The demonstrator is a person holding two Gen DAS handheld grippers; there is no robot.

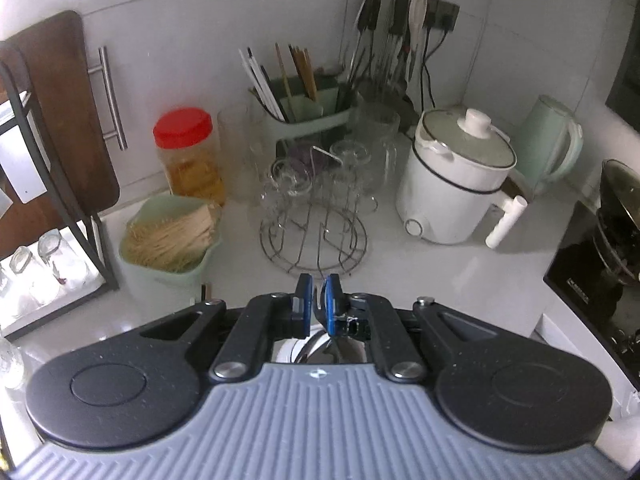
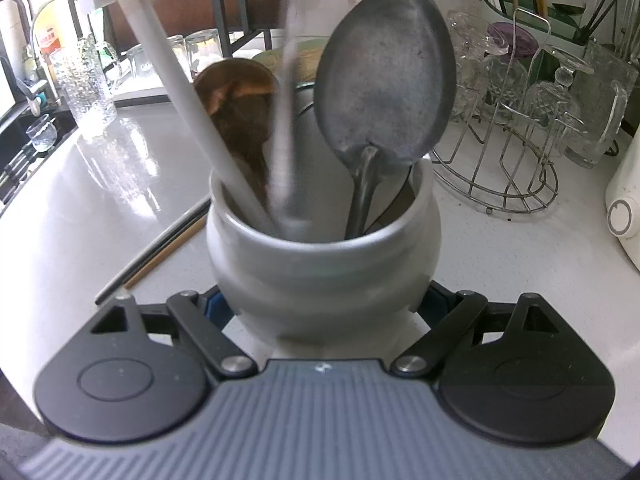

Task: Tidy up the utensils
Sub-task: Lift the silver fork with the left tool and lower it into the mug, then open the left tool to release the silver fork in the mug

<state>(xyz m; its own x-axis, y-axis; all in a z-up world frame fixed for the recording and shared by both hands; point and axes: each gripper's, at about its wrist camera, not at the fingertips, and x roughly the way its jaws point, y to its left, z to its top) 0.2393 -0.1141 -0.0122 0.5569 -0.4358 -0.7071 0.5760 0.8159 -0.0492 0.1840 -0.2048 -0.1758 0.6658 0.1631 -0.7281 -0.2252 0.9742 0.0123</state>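
**Grey crock held fast as utensils gather on kitchen worktop**

The right gripper (image 2: 322, 312) has its jaws clamped on either side of a rounded grey crock (image 2: 324, 264), which stands upright on the white worktop (image 2: 500, 264). Inside the crock stand a large metal spoon (image 2: 384, 84) with its bowl uppermost, a dark wooden spoon (image 2: 240, 112), a pale straight handle (image 2: 176, 80) leaning to the left, and a thin blurred metal handle (image 2: 286, 120) between them. Beside the crock on its left, chopsticks (image 2: 160, 252) lie flat on the worktop.

The left gripper (image 1: 316, 300) has its jaws drawn almost together, the blue pads pinching a thin metal piece that shows between them; a shiny metal shape sits just below, but what it belongs to cannot be told. Ahead of it stands a wire glass rack (image 1: 314, 236) holding upturned glasses, with a green tub of wooden sticks (image 1: 168, 240) to its left, a red-lidded jar (image 1: 188, 152) behind that, and a white electric pot (image 1: 456, 184) to the right. A green chopstick caddy (image 1: 304, 108) sits near the wall.
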